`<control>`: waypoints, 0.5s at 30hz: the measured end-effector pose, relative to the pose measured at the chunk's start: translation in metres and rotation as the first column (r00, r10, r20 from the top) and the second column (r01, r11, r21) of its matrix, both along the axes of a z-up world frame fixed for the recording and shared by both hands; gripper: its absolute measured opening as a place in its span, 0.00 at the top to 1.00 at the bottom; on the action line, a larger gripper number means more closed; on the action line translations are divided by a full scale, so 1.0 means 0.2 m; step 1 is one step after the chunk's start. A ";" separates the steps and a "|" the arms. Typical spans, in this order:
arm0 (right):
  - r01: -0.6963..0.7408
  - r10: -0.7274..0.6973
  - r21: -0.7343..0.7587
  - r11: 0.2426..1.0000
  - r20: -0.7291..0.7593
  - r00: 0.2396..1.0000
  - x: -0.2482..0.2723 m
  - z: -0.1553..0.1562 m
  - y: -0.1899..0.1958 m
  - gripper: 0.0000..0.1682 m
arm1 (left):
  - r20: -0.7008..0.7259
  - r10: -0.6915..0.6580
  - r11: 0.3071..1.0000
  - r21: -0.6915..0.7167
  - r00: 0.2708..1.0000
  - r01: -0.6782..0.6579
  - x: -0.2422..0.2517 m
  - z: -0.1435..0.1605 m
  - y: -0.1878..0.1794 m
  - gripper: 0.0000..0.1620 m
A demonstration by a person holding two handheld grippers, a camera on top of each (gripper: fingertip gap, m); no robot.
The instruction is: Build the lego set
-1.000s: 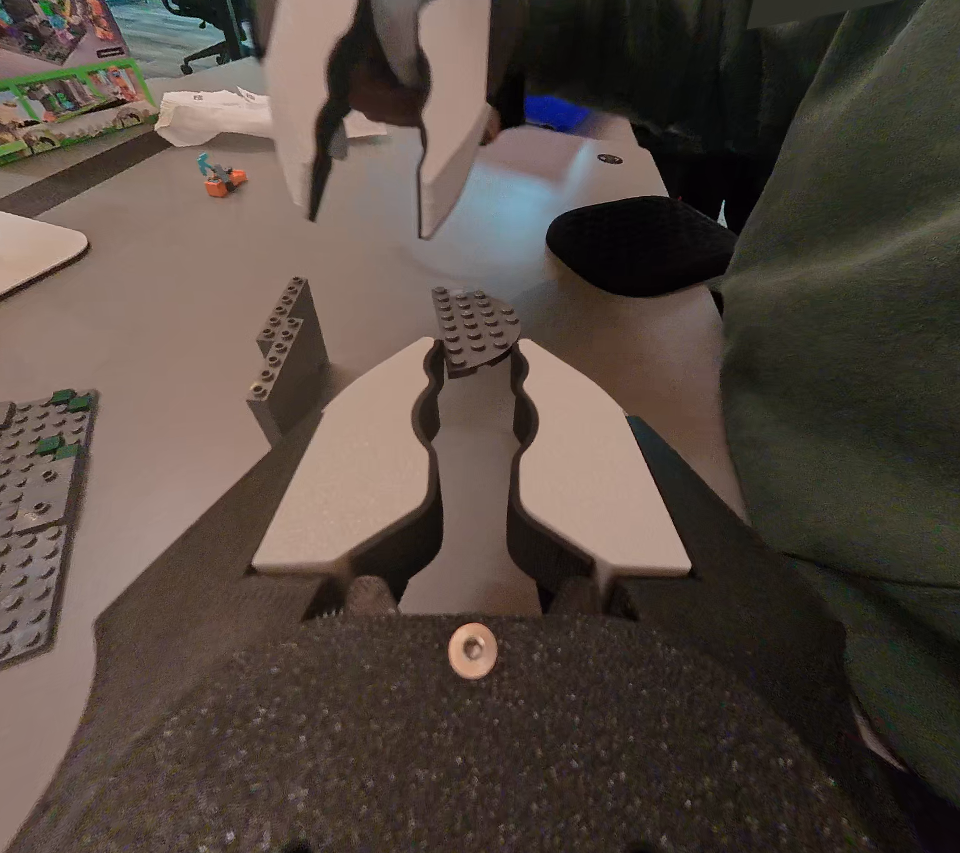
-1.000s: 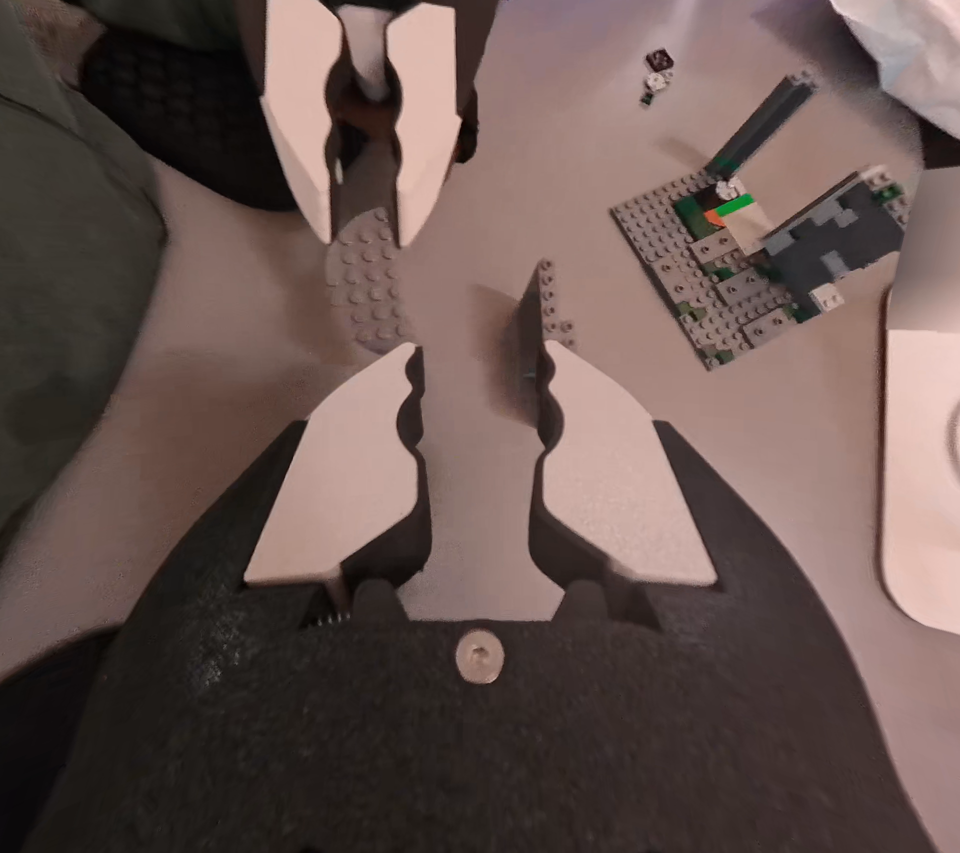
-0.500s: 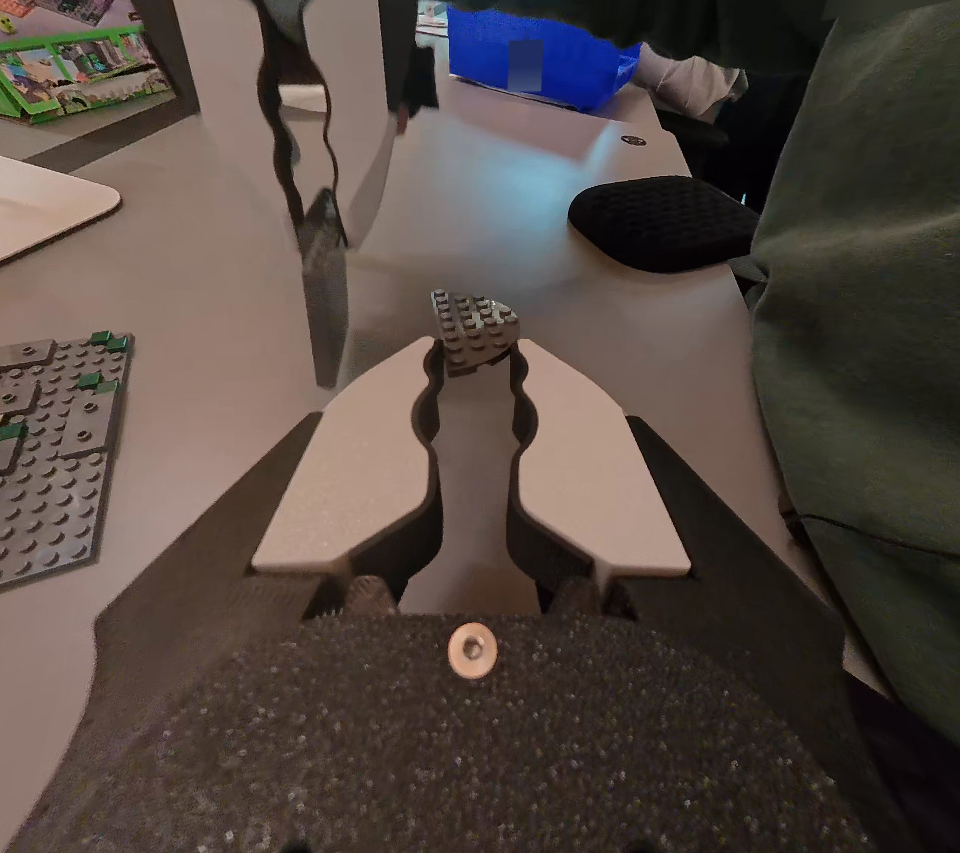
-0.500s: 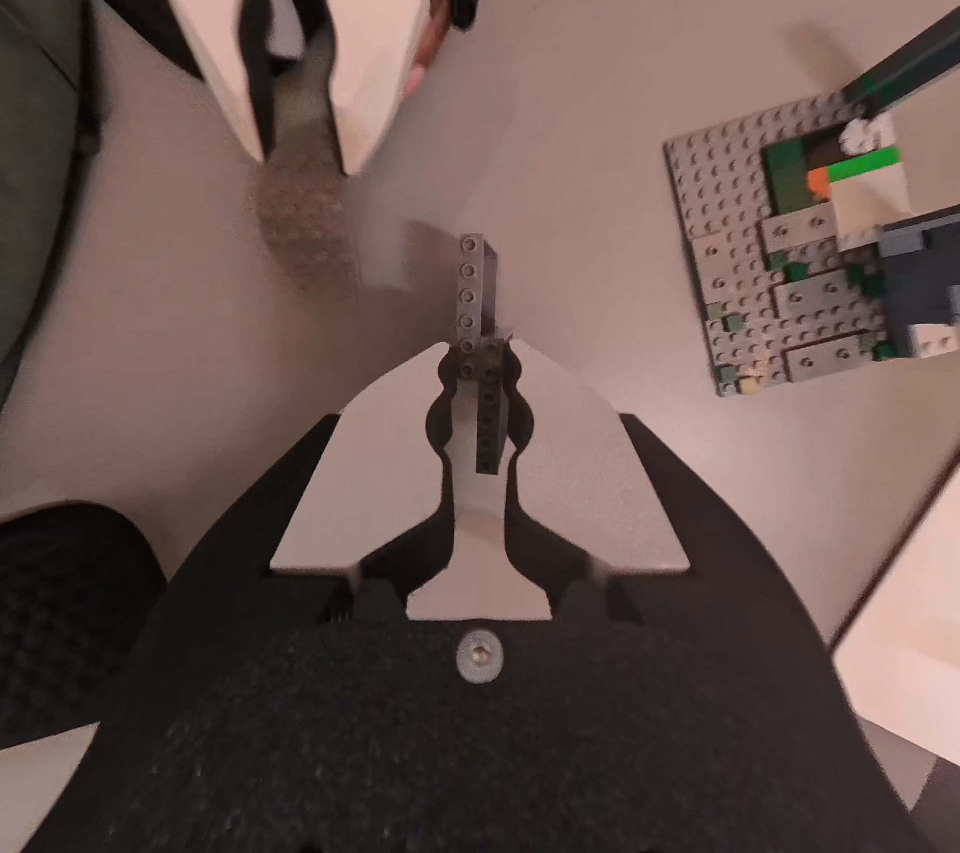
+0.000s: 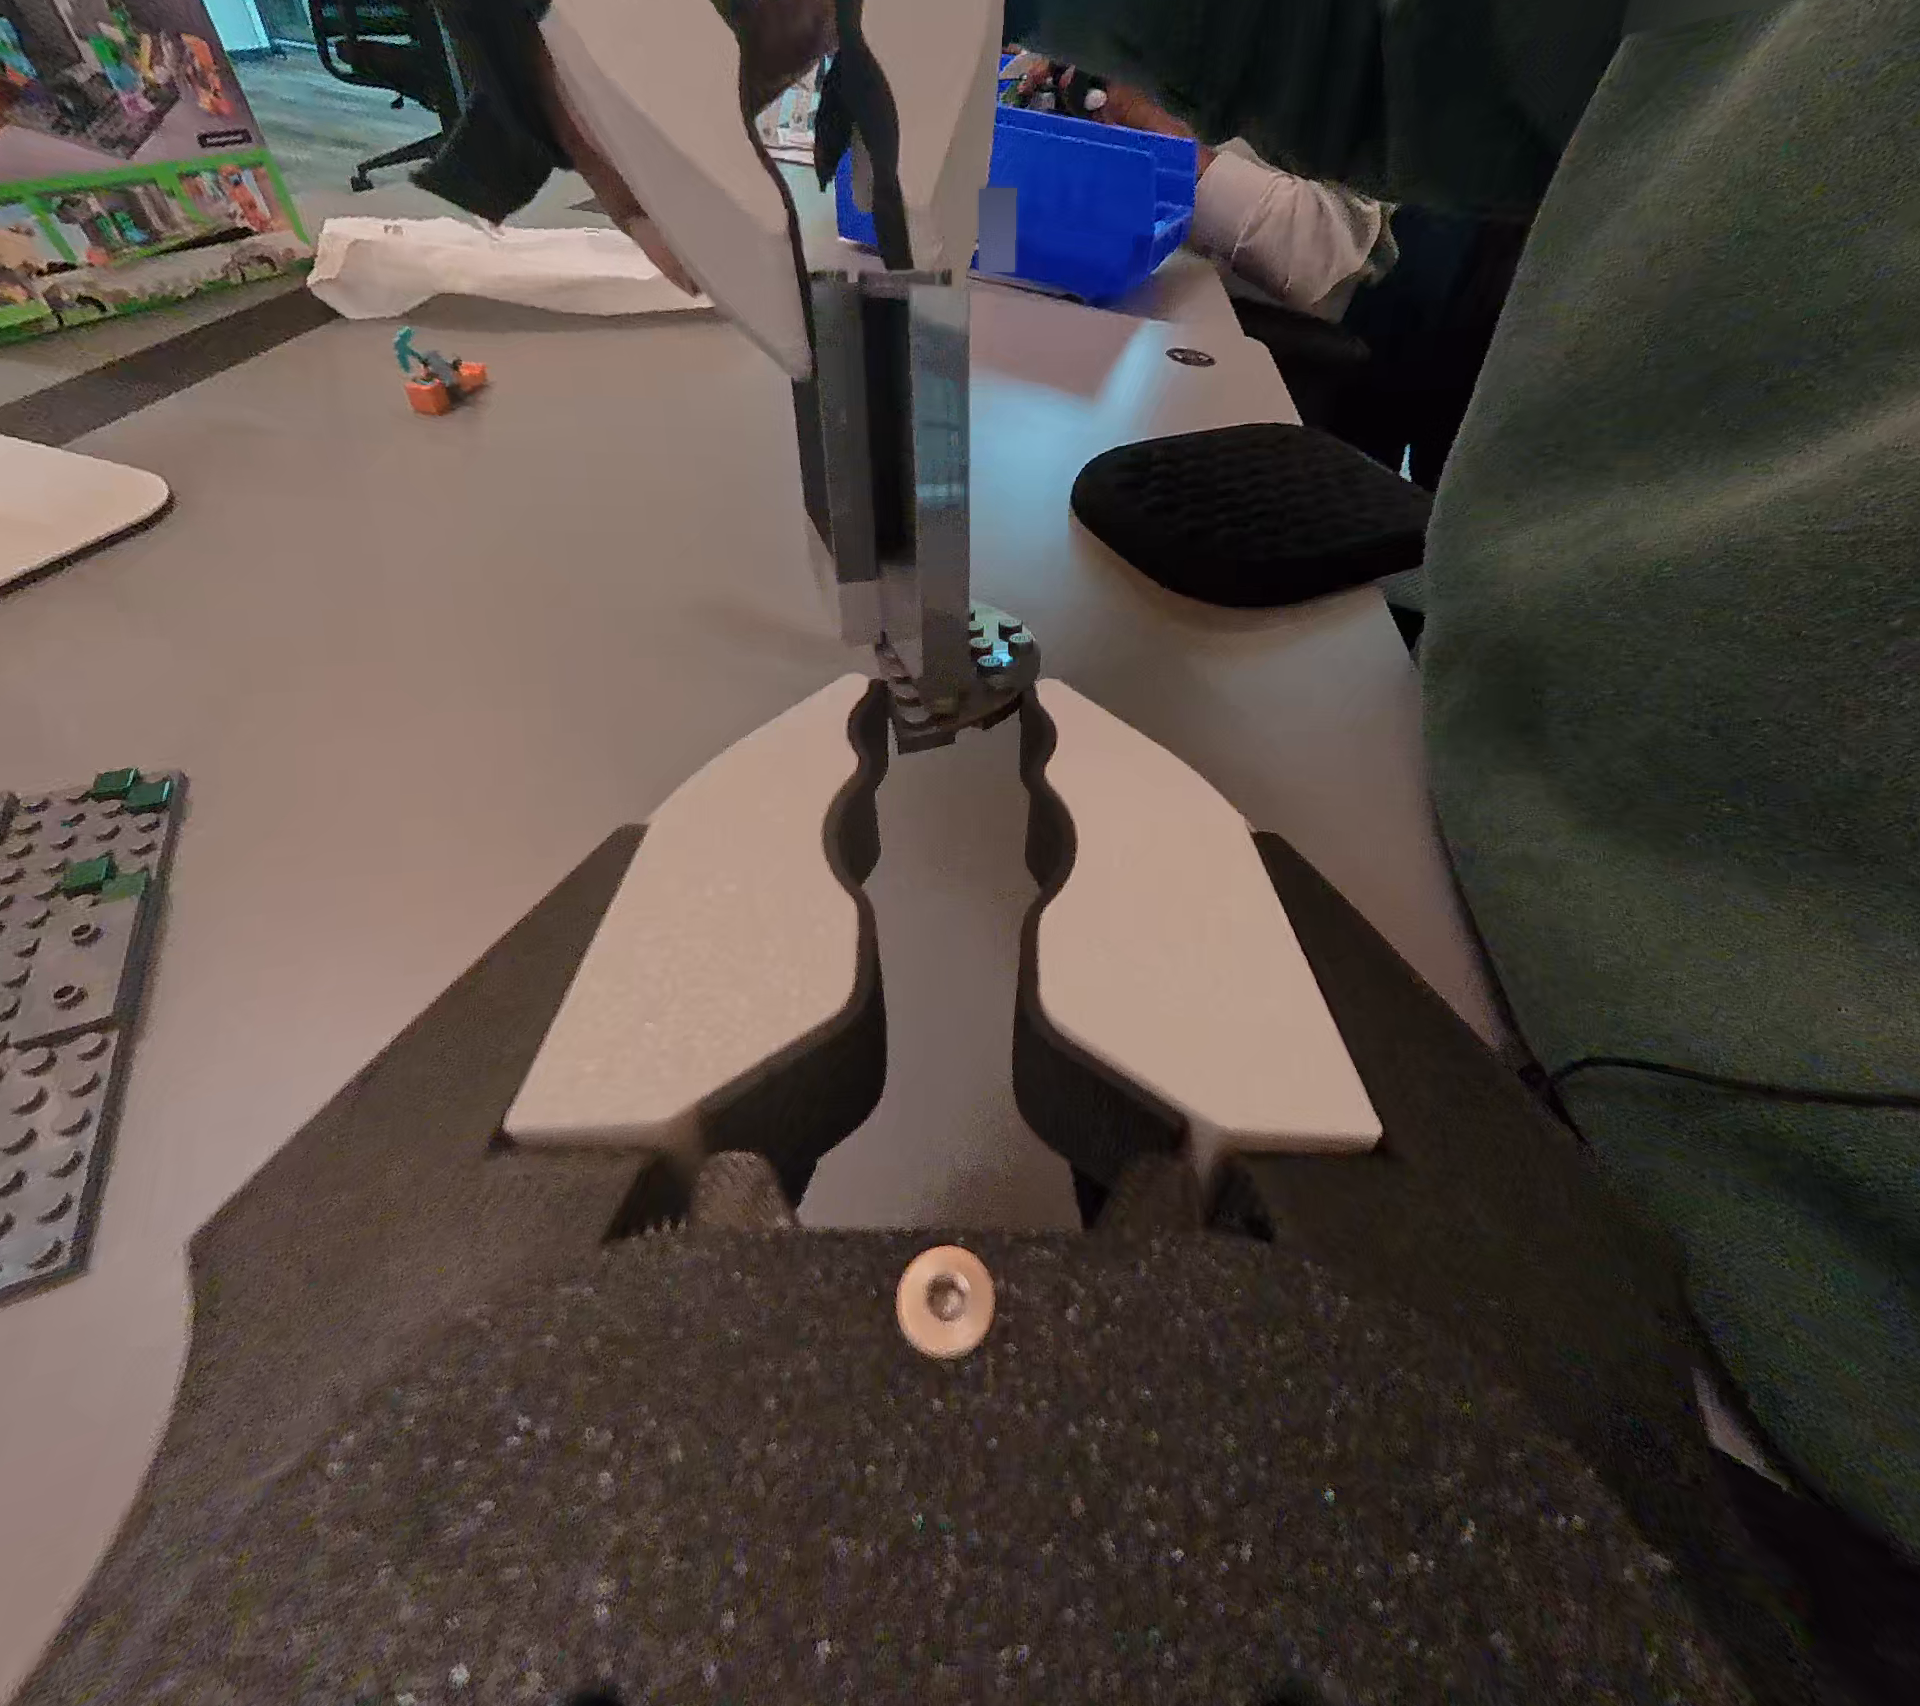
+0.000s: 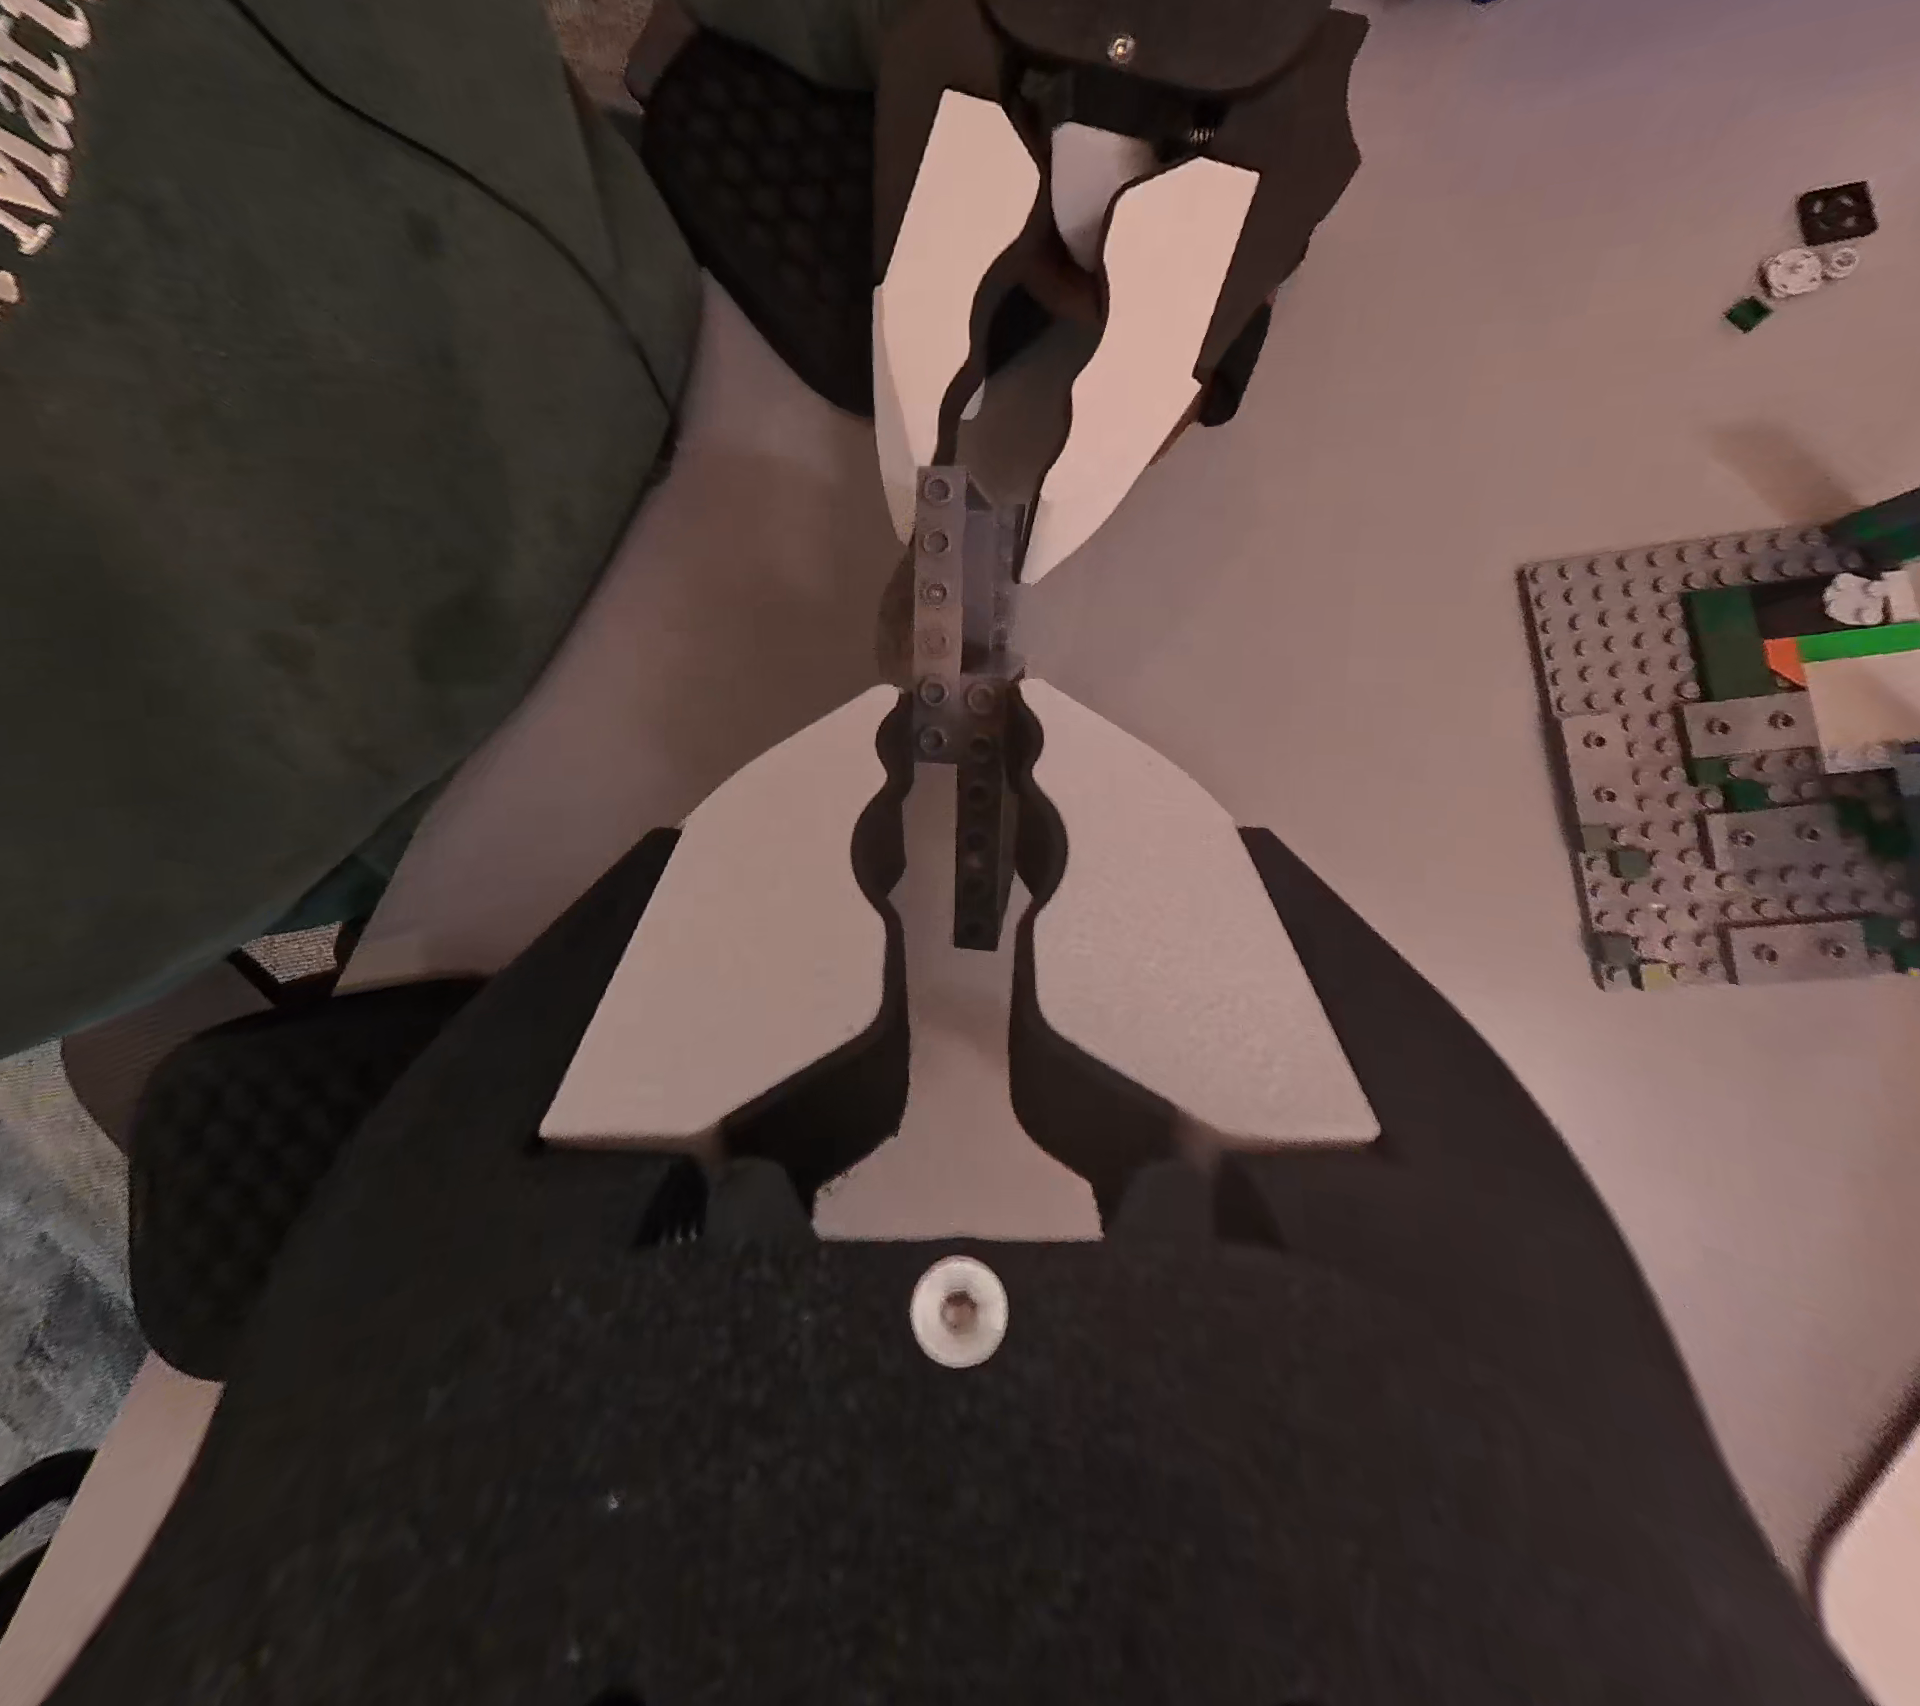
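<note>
My left gripper (image 5: 954, 700) is shut on a dark grey half-round plate (image 5: 1003, 654), held flat just above the table. My right gripper (image 6: 958, 700) is shut on a tall grey wall piece (image 6: 940, 576) made of stacked bricks. In the left wrist view the right gripper (image 5: 873, 285) comes down from above and holds the wall piece (image 5: 894, 461) upright, with its lower end on the plate's studs. In the right wrist view the left gripper (image 6: 977, 534) faces mine, and the wall piece hides most of the plate.
A grey baseplate with a partial build (image 6: 1714, 773) lies to the right, and its edge shows in the left wrist view (image 5: 62, 981). Also here are a blue bin (image 5: 1060, 202), a black pad (image 5: 1247, 513), a small orange figure (image 5: 442, 383), loose bits (image 6: 1808, 254) and the set box (image 5: 114, 46).
My right gripper closed on the wall piece standing on the table, lifted it, and brought it onto the half-round plate. My left gripper kept its hold on the plate.
</note>
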State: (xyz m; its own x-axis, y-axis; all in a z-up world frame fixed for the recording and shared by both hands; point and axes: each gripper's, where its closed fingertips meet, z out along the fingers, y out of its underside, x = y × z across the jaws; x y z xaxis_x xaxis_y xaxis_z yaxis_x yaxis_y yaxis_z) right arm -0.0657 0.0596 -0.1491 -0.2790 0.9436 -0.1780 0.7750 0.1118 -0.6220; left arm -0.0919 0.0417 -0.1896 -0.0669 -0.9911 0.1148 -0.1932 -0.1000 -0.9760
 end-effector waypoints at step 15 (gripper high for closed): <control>0.037 -0.034 -0.035 0.999 0.077 0.996 -0.04 0.01 0.01 0.90 | 0.033 -0.018 0.999 -0.035 0.999 0.019 -0.01 0.02 -0.01 0.85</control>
State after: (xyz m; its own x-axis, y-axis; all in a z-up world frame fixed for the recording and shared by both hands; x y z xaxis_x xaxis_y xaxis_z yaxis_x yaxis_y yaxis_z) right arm -0.0729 0.0614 -0.1476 -0.2295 0.9453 -0.2318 0.8235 0.0617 -0.5639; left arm -0.0939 0.0399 -0.1849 -0.0892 -0.9850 0.1475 -0.1638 -0.1316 -0.9777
